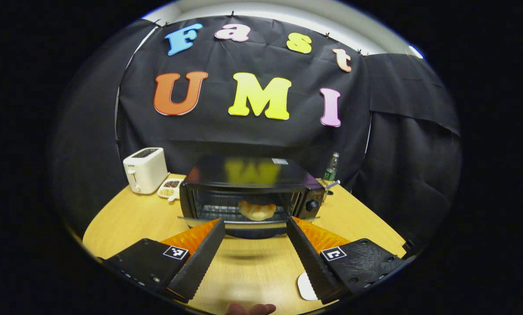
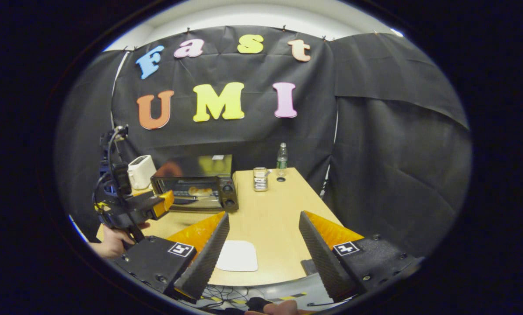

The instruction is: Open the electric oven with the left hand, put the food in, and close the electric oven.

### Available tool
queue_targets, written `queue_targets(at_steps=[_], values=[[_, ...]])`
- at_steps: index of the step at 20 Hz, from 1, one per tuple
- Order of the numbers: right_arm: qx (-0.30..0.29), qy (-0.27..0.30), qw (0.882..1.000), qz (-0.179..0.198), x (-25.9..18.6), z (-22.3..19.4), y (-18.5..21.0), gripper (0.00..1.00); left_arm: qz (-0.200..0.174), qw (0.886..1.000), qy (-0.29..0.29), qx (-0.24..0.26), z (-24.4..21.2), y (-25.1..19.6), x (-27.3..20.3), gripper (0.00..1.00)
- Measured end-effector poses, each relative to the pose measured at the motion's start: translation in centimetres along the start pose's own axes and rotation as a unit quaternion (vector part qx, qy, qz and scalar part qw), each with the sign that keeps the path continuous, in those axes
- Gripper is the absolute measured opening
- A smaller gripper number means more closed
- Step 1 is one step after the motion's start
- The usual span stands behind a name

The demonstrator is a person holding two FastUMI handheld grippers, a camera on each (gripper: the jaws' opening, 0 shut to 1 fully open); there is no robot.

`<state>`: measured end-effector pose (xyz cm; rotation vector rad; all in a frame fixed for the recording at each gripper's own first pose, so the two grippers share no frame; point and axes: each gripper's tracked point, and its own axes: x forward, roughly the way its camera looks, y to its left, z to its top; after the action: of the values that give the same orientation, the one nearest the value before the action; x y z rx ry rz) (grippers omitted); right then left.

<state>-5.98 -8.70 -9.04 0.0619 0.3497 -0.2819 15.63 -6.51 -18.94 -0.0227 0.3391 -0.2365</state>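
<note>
Both views are lit from overhead by even indoor light that leaves the wooden table (image 1: 261, 267) bright while the dark booth cloth soaks up most of it, so the upper half reads dim. The glossy top of the electric oven (image 1: 248, 173) throws back a soft yellow reflection, and a faint blurred shadow lies on the table just in front of it. Fisheye distortion bows the table's edges and the cloth toward the rim, where detail softens and darkens.
</note>
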Motion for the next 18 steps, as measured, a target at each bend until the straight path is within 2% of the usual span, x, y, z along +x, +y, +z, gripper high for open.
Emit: queue_targets(at_steps=[2,3,4,8,15,18], values=[[0.001,0.007,1.000,-0.015,0.0,-0.3,-1.2,0.97,0.002,1.000,0.021,-0.005,-2.0,-0.1,1.7,0.95],[0.002,0.010,1.000,-0.021,0.1,-0.5,-1.8,1.00,0.004,0.999,0.032,-0.007,-2.9,0.0,2.5,0.94],[0.003,0.014,1.000,-0.026,0.3,-0.6,-2.3,0.97,0.006,0.999,0.043,-0.006,-3.8,0.0,3.2,0.94],[0.004,0.022,0.999,-0.033,0.8,-0.6,-3.1,1.00,0.014,0.998,0.062,-0.006,-4.8,0.3,5.6,0.95],[0.011,0.014,0.999,-0.027,1.8,0.5,-3.2,1.00,0.027,0.999,0.021,0.005,-0.3,1.1,7.1,0.95],[0.013,-0.009,1.000,-0.023,1.8,2.3,-2.8,0.99,0.030,1.000,-0.003,0.000,2.2,1.5,6.1,0.95]])
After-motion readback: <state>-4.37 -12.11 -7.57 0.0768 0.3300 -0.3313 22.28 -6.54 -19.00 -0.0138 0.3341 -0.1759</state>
